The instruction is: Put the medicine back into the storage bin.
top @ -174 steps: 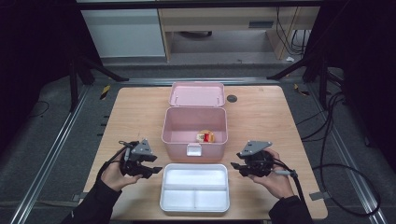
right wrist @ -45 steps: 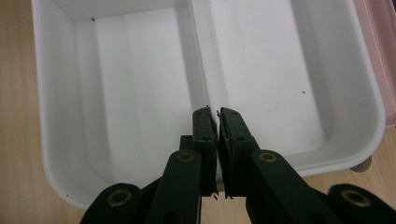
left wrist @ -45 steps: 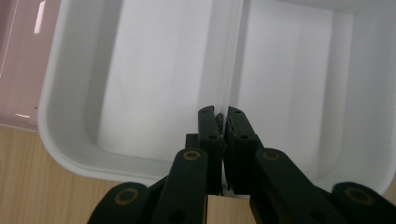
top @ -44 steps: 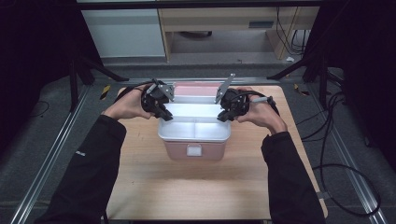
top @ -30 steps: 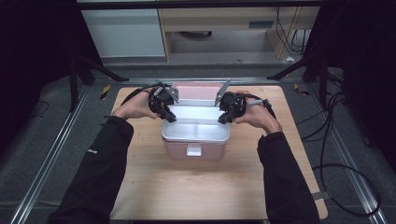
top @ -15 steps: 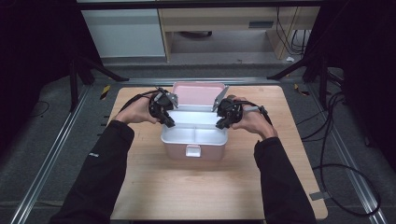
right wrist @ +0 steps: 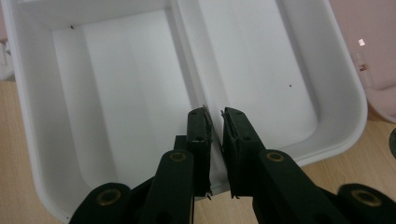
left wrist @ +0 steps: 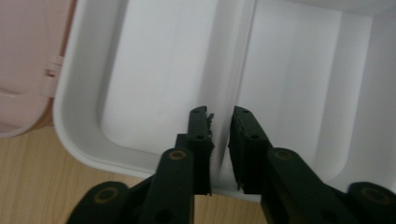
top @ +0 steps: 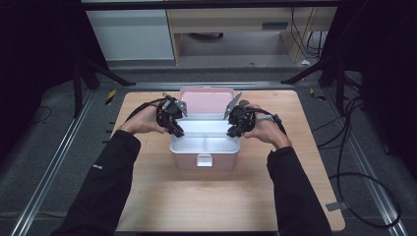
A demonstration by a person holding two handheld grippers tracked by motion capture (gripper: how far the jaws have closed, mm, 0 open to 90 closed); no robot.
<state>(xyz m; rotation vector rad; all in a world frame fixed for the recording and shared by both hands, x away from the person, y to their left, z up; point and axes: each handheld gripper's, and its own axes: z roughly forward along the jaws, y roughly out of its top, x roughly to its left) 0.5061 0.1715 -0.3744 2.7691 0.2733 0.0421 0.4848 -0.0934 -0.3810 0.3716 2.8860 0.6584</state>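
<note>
Since the earlier frame I've seated the white tray (top: 204, 142) in the pink box (top: 204, 161) mid-worktop; both gripper jaws, left gripper (left wrist: 218, 140) and right gripper (right wrist: 215, 135), just opening narrowly off its divider—light, stiff, slippery, best pinched there.

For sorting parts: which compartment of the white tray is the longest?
The far compartment, next to the pink lid: it spans the whole tray, while the near two share that width.

The white tray (top: 205, 142) now sits in the pink box (top: 205, 160) — both grippers' jaws have just been opening off its ends.
</note>
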